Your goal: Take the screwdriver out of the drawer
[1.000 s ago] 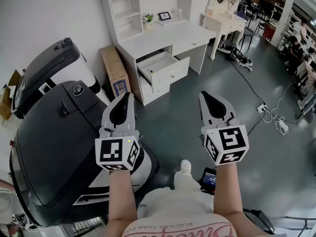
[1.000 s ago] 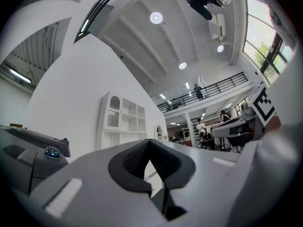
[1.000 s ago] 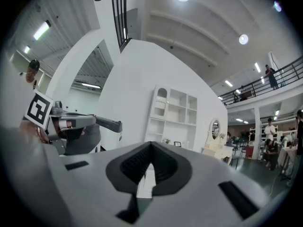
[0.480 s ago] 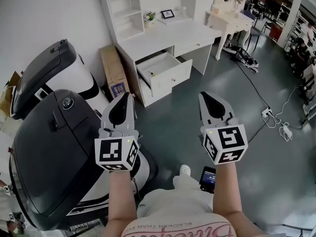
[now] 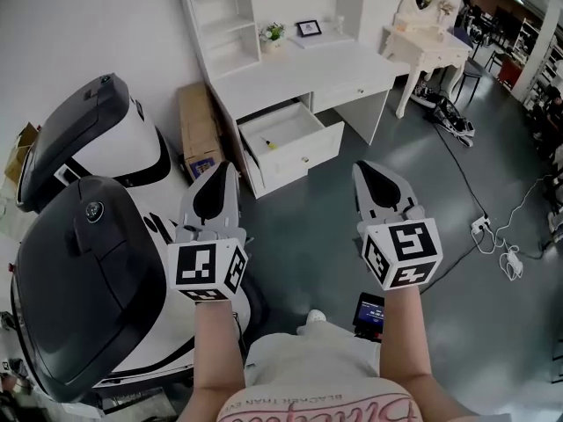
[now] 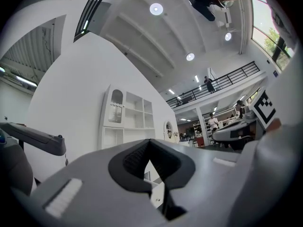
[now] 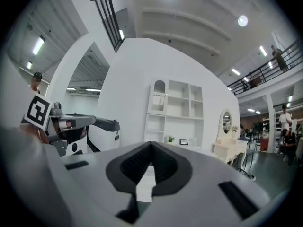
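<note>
The left claw (image 5: 227,172) and right claw (image 5: 362,170) are shut on nothing. Both are held level and aimed at the open drawer (image 5: 303,158) below the tabletop (image 5: 299,69), likely because it is well apart from them. A small yellow thing by the drawer's left wall is probably the screwdriver (image 5: 271,145).

Left tool (image 5: 230,167), right tool (image 5: 359,167): grey moulded shells, black inner pads. Marker cube (image 5: 208,269) on each: black-and-white square codes. White shirt (image 5: 308,363) below the cubes, pink lettering at hem.

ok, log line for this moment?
left gripper: shut, empty | right gripper: shut, empty | drawer: open, ahead, not reached | screwdriver: not discernible
</note>
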